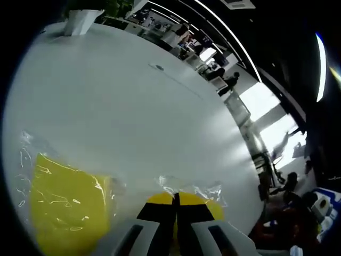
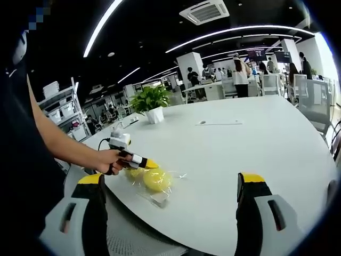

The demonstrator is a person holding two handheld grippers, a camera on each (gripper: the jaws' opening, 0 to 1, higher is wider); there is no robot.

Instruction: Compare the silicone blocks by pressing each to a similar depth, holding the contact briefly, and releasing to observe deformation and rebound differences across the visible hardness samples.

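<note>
The left gripper (image 1: 175,205) has its jaws closed together, tips touching a round yellow silicone block (image 1: 184,200) in clear wrapping straight ahead of it. Off to its left lies a second, larger yellow block (image 1: 66,205), also wrapped. In the right gripper view a person's hand (image 2: 109,160) grips the left gripper's handle, forearm reaching in from the left, its tip bearing on the wrapped blocks. The right gripper (image 2: 173,186) hangs above the table edge, jaws spread wide and holding nothing, the blocks ahead of its left jaw. The white table (image 2: 229,144) stretches beyond, carrying a potted plant (image 2: 152,104), in an open office with ceiling light strips.
</note>
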